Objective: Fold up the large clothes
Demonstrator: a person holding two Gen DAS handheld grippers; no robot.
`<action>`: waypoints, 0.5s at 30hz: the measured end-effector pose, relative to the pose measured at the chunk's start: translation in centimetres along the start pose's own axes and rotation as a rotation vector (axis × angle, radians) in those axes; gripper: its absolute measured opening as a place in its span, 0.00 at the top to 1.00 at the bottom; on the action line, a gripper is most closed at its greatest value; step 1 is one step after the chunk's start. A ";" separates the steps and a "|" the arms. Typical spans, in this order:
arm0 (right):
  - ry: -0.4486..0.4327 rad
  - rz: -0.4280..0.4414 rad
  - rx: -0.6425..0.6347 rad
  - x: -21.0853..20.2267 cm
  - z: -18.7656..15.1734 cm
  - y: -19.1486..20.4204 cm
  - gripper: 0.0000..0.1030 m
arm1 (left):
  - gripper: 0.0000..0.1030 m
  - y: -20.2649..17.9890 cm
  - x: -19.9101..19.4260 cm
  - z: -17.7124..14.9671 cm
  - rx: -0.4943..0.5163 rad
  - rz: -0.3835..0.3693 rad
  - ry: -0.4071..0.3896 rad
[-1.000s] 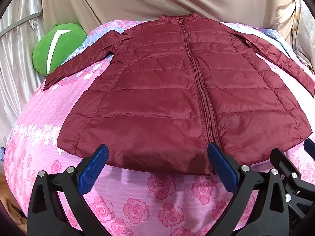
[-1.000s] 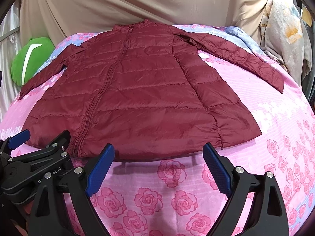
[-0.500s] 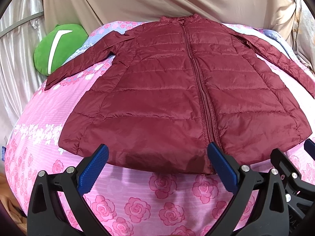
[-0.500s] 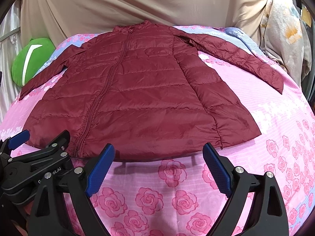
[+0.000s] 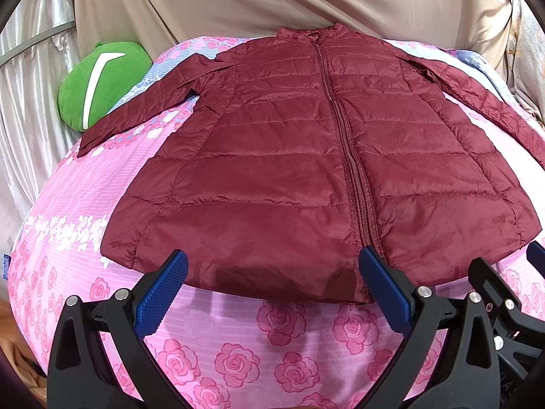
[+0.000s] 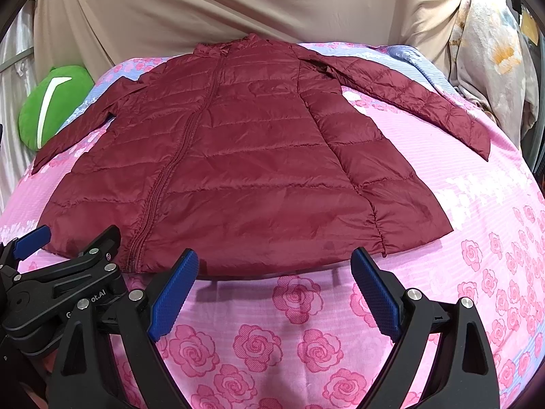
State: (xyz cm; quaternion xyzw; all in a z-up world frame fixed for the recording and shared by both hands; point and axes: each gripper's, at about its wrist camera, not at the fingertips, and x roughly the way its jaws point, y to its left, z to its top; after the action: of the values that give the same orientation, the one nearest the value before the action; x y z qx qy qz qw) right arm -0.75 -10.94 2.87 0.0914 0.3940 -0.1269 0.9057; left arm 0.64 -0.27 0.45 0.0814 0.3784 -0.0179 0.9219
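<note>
The quilted maroon puffer jacket [image 5: 306, 170] lies flat, zipped, on the pink rose-print bed [image 5: 238, 358]. Its collar points away and its hem lies nearest, so the long axis follows the zip. Both the left gripper [image 5: 272, 293] and right gripper [image 6: 274, 288] hover spread, empty, just short of the hem. Best take the outstretched sleeves first, folding each inward evenly.

The bed [image 5: 282, 337] was covered by a pink sheet printed with roses, with a band of white flowers across it and a pale blue strip toward its far end. A maroon quilted jacket [image 5: 306, 170] lay flat on it, front up and zipped, collar at the far end, hem toward the near edge, both sleeves spread out to the sides. A green cushion [image 5: 102, 81] with a white curved mark sat at the far left edge of the bed, just beside the left cuff.
</note>
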 end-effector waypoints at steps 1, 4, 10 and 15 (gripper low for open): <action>0.000 0.000 0.000 0.0 0.0 0.0 0.12 | 0.05 0.0 0.0 0.0 0.000 -0.001 0.001; 0.000 0.001 0.000 0.1 0.0 0.0 0.12 | 0.05 0.0 0.2 0.1 0.001 -0.003 0.009; 0.001 0.027 0.032 1.1 1.2 -2.1 0.13 | 0.05 0.1 1.0 1.1 0.002 -0.027 0.023; -0.067 -0.043 0.113 1.9 5.1 -8.3 0.13 | 0.05 0.9 2.0 2.7 -0.017 0.003 0.005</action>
State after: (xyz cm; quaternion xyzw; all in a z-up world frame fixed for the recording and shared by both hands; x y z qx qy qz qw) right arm 1.47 -20.48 4.33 0.1297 0.3574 -0.1716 0.9089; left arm 4.02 0.22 1.03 0.0743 0.3807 -0.0132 0.9216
